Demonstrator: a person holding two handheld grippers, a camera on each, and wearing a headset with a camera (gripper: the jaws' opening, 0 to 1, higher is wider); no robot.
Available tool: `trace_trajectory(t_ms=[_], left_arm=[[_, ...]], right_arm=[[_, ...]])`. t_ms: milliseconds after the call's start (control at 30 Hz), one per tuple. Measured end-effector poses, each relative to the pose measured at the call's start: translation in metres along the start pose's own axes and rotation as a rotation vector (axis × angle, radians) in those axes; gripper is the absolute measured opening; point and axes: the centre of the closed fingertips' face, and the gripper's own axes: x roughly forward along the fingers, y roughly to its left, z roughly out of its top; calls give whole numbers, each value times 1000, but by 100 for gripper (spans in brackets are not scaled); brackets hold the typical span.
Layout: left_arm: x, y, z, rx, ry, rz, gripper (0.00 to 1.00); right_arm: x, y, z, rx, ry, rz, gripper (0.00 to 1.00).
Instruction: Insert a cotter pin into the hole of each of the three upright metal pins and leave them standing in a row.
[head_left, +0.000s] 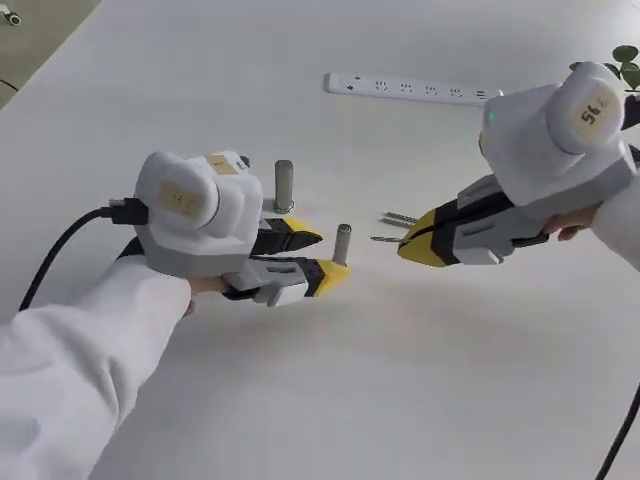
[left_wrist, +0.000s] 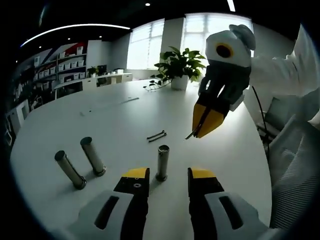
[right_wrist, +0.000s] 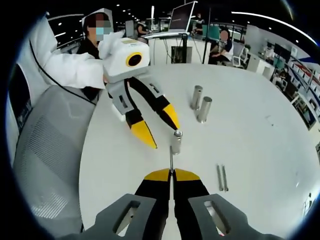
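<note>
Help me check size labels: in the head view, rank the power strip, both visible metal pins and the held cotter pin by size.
1. power strip
2. far metal pin and near metal pin: alike, not ranked
3. cotter pin, visible part, in the right gripper

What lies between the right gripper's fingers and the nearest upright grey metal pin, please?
A thin metal cotter pin, clamped in the right gripper, points at the upright grey metal pin; the right gripper view shows it.
</note>
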Motion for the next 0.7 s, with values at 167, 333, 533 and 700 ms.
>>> trace_trajectory(t_ms=[167, 333, 533, 700], left_arm=[[8, 3, -1, -13, -5, -5, 22], [12, 6, -4, -11, 3, -1, 20], [17, 7, -6, 10, 9, -3, 15], [17, 9, -6, 43, 22, 6, 7]], right_arm=[[7, -4, 1, -14, 23, 8, 0], [11, -5, 0, -23, 40, 18, 0], [15, -10, -2, -31, 51, 18, 0], [18, -12, -1, -56, 61, 19, 0]])
